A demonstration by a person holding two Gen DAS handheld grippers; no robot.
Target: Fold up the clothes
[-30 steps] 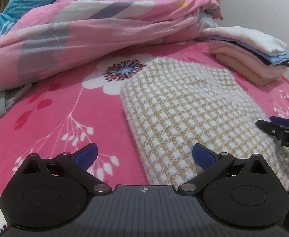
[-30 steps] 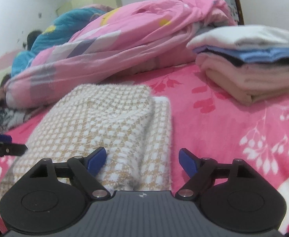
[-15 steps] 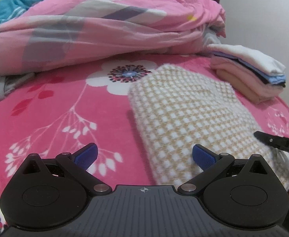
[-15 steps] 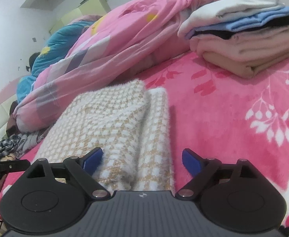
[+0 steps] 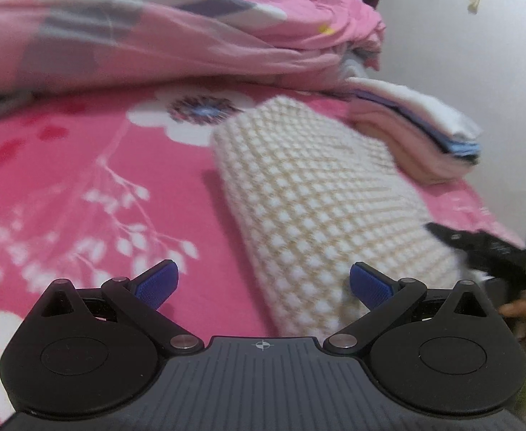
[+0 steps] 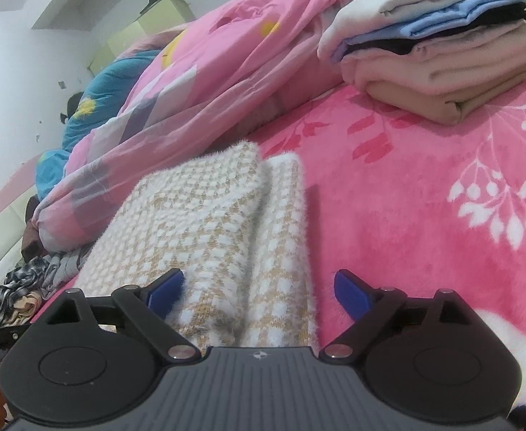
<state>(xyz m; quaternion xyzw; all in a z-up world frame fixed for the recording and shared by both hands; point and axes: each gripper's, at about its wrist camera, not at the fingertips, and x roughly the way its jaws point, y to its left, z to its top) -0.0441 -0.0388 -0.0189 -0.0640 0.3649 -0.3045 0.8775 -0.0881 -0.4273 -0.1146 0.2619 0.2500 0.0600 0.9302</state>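
On the far left lies the bright pink bed sheet with white flowers (image 5: 83, 165). The left gripper (image 5: 261, 283) hangs over it with its blue pads wide apart, holding nothing; its left pad is over bare sheet and its right pad is at the near edge of the fuzzy white-and-tan checked sweater (image 5: 320, 194). The folded sweater lies flat in the middle of the bed. The right gripper (image 6: 259, 289) sits low at the sweater's near end, its jaws opening, with the sweater's folded edge between the pads (they do not press on it). Behind is the big rumpled pink quilt (image 6: 209, 72). To the right sits a neat stack of folded white, blue, black and pale pink clothes (image 6: 438, 46).
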